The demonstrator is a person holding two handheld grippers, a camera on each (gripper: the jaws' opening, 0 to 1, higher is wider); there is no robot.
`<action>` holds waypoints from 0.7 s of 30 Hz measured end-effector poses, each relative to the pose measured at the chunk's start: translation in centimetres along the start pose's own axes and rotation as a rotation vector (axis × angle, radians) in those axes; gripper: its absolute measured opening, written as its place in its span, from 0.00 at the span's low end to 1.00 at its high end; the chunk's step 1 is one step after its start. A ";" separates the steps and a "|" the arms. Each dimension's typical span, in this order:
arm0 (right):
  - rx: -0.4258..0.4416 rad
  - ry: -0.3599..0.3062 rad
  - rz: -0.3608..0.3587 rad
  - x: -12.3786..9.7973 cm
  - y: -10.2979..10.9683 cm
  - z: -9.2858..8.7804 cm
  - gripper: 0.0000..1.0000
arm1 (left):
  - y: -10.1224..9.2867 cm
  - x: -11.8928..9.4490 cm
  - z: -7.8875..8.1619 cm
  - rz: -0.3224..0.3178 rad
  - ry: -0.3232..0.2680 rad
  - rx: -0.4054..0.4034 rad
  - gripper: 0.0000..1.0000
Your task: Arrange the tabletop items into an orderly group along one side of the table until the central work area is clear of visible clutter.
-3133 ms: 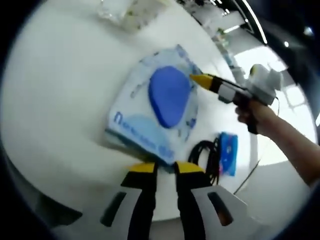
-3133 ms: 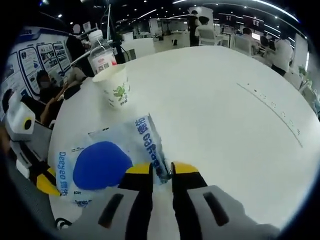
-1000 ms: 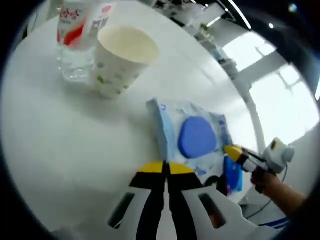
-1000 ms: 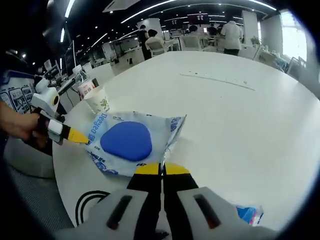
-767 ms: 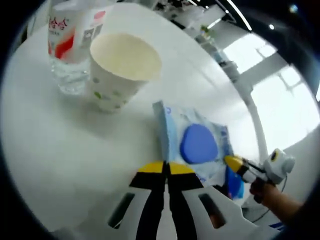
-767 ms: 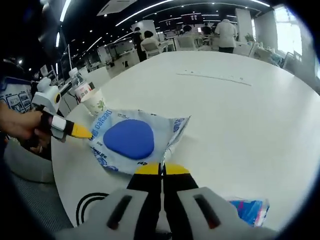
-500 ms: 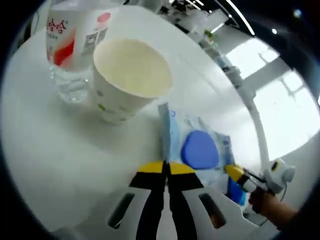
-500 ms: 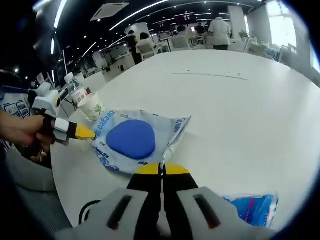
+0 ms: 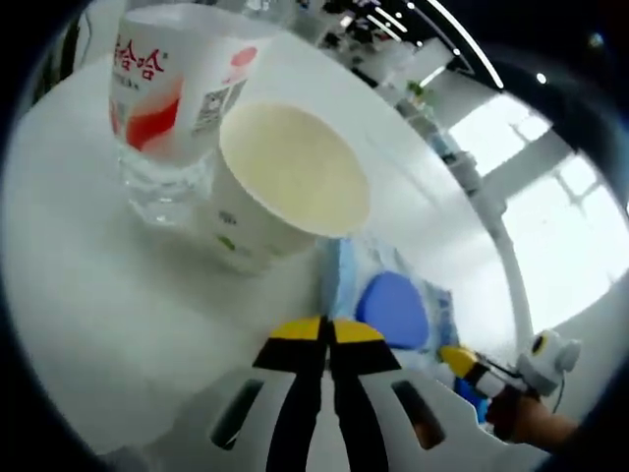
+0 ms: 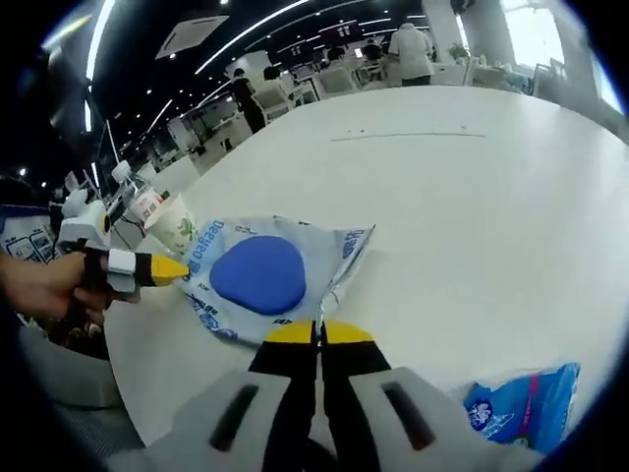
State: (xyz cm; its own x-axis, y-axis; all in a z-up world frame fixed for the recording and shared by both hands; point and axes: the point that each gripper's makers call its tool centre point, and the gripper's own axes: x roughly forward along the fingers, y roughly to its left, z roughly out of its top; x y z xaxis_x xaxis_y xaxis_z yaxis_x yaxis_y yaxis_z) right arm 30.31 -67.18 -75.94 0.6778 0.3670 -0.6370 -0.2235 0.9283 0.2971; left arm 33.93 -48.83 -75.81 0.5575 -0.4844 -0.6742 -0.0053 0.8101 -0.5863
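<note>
Glove pack (image 10: pixel 257 277) (white-blue pouch, big blue oval) lies flat near the table (image 10: pixel 472 187) edge, one end just beside the paper cup (image 9: pixel 282 187); the cup touches the water bottle (image 9: pixel 167 108) behind it.

Right tongs (image 10: pixel 316 332): jaws together at the pack's near edge, looks like they pinch its corner flap. Left tongs (image 9: pixel 326 330): jaws together, tips at the pack's other end by the cup; can't tell if they grip it or just press against it.

Small blue packet (image 10: pixel 521 403) sits apart from the group, nearer the right tongs' side.

Progress, my read: bottle, cup and glove pack are now clustered along one edge, and the wide middle of the table looks bare. Left to do: release the pack and bring the blue packet into the row.
</note>
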 end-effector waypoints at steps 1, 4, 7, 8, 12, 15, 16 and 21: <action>-0.003 0.002 0.002 0.0 0.0 0.0 0.00 | 0.0 0.0 0.1 0.001 0.000 -0.001 0.00; -0.009 0.011 0.013 0.1 0.2 -0.3 0.00 | 0.2 0.2 0.4 0.004 -0.007 0.003 0.00; 0.002 0.018 0.024 0.0 0.4 -0.5 0.00 | 0.3 0.2 0.5 0.007 -0.011 0.008 0.00; 0.001 0.019 0.025 0.0 0.4 -0.6 0.00 | 0.3 0.3 0.6 0.007 -0.011 0.012 0.00; -0.014 0.021 0.026 0.0 0.4 -0.6 0.01 | 0.3 0.2 0.5 0.010 -0.015 0.022 0.00; -0.027 0.024 0.026 0.1 0.5 -0.6 0.01 | 0.4 0.2 0.4 0.011 -0.018 0.027 0.00; -0.033 0.024 0.025 0.1 0.5 -0.6 0.01 | 0.5 0.1 0.4 0.010 -0.018 0.025 0.00; -0.045 0.035 0.027 0.1 0.5 -0.8 0.01 | 0.5 0.1 0.4 0.006 -0.017 0.041 0.00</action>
State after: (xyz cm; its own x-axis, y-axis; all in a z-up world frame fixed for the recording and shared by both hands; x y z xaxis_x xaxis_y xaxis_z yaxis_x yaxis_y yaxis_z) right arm 29.76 -66.60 -76.43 0.6466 0.3929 -0.6539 -0.2730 0.9196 0.2825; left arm 34.32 -48.32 -76.03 0.5719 -0.4743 -0.6693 0.0251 0.8257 -0.5636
